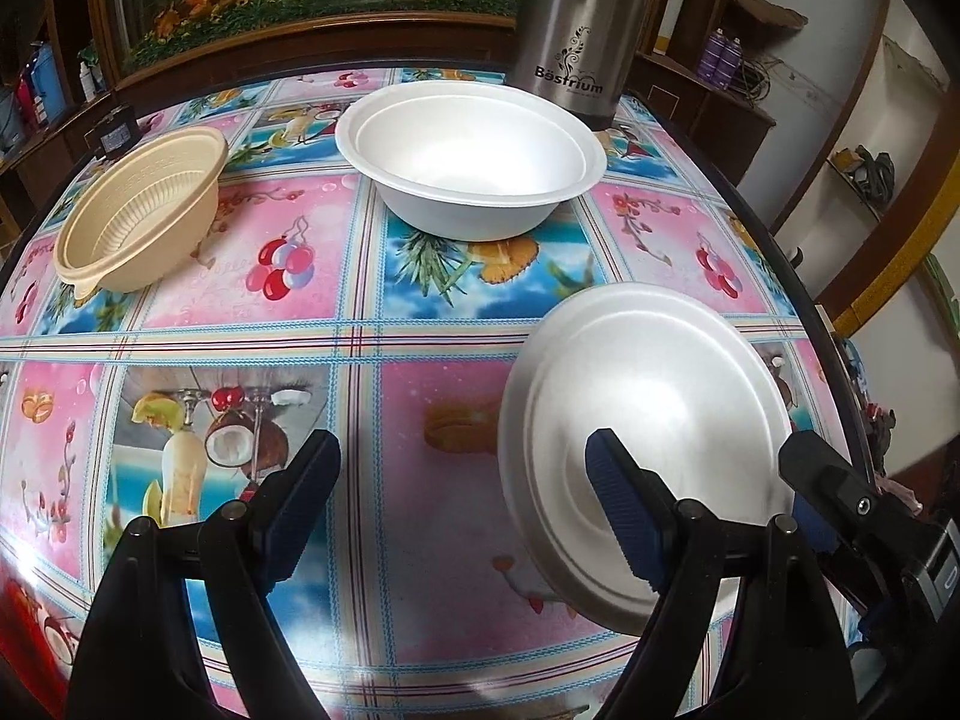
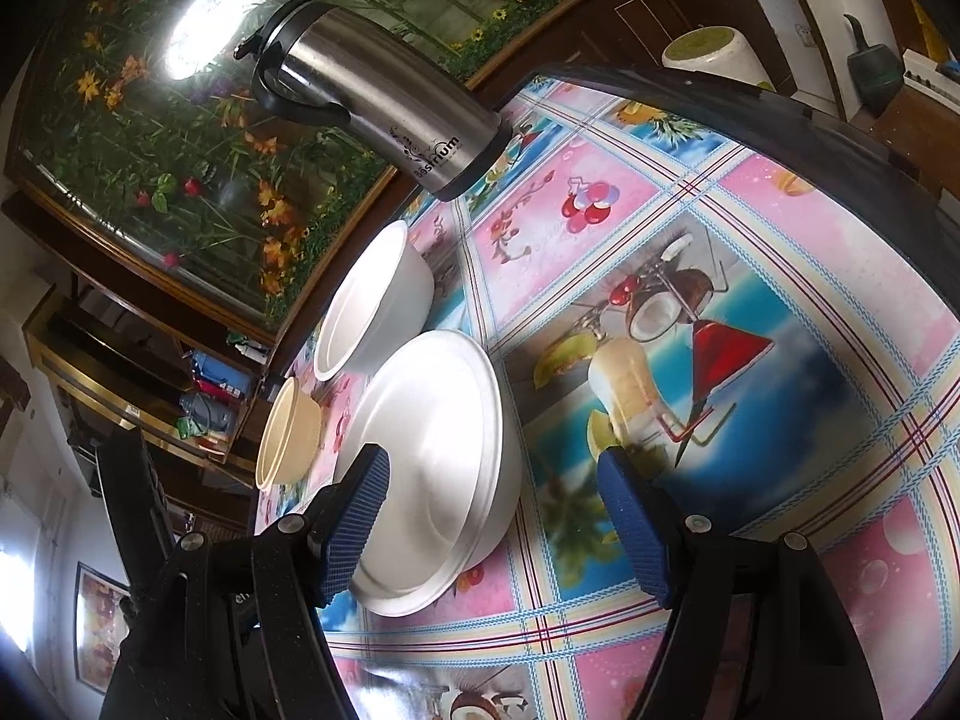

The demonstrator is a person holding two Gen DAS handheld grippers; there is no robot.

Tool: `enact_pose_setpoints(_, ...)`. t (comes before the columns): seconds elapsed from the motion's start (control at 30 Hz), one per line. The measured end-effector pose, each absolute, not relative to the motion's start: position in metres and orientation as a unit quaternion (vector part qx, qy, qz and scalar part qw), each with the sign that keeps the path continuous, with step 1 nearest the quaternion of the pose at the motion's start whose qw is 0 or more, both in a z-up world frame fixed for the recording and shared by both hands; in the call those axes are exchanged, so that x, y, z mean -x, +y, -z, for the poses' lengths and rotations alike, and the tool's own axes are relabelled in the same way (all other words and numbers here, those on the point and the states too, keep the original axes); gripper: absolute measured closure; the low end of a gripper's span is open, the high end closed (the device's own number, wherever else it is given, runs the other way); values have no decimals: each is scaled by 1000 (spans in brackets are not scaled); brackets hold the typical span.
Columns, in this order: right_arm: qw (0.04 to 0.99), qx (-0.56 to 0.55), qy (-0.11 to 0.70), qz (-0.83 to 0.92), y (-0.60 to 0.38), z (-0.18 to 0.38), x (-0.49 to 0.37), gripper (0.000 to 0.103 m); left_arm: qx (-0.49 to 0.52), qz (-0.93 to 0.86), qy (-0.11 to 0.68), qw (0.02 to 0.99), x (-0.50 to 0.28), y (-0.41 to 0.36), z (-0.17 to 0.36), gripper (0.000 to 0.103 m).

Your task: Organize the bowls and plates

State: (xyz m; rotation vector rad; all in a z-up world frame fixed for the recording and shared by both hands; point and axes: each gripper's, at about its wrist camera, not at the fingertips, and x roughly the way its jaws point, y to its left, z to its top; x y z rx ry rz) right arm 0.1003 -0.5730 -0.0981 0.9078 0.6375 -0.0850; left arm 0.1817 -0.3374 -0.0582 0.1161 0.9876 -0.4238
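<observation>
My left claw [image 1: 462, 510] hung open over the glossy fruit-print tabletop [image 1: 420, 540], nothing between its ribbed blue pads. My right claw [image 2: 492, 516] was open too; the smooth white foam bowl [image 2: 432, 468], upside down, lay between its pads, untouched as far as I could tell. Farther off: nested white bowls [image 1: 471, 165], empty; ribbed beige bowl [image 1: 144, 210], empty; steel flask [image 1: 576, 30].

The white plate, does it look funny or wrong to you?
Yes. The white plate seems to be flipped bottom up, with its base ring showing, while the white bowl and the tan bowl sit open side up. Nothing looks spilled or broken.
</observation>
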Motion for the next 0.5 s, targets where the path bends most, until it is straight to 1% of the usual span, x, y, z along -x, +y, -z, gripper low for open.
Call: enact_pose_setpoints(0.5, 853, -421, 303, 52, -570, 100, -103, 28, -59, 215, 464, 858, -179, -340, 61, 19)
